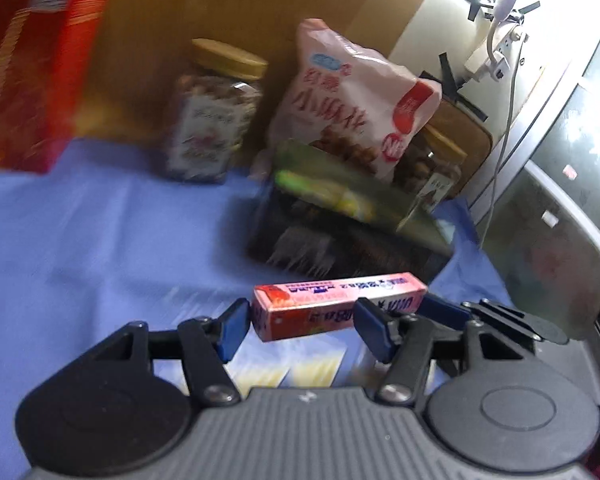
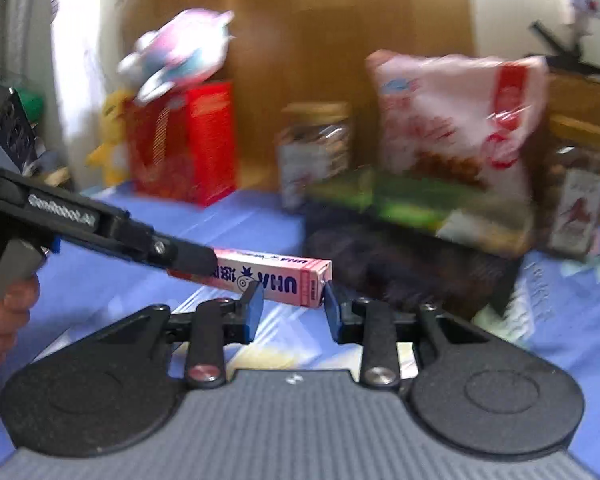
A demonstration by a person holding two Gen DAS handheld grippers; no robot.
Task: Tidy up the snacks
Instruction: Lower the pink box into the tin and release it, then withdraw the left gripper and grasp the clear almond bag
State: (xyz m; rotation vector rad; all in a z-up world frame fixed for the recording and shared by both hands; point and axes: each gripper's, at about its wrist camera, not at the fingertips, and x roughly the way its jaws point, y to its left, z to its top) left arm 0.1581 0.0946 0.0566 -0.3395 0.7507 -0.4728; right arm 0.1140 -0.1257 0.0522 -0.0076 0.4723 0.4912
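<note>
Now both claws pinch the pink candy box: our left claw (image 1: 300, 326) holds one end, our right claw (image 2: 290, 304) the other, above the blue surface (image 1: 80, 220). If we pull apart or twist, the candy box (image 1: 336, 304) could crush or slip.

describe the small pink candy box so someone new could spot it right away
Start at the blue cloth covering the table, then come forward from the black tray of snacks at the back. The pink candy box is held above the cloth between both grippers, left gripper and right gripper. It is the only slim, stick-shaped pink carton, far smaller than the bag and jars behind.
</note>
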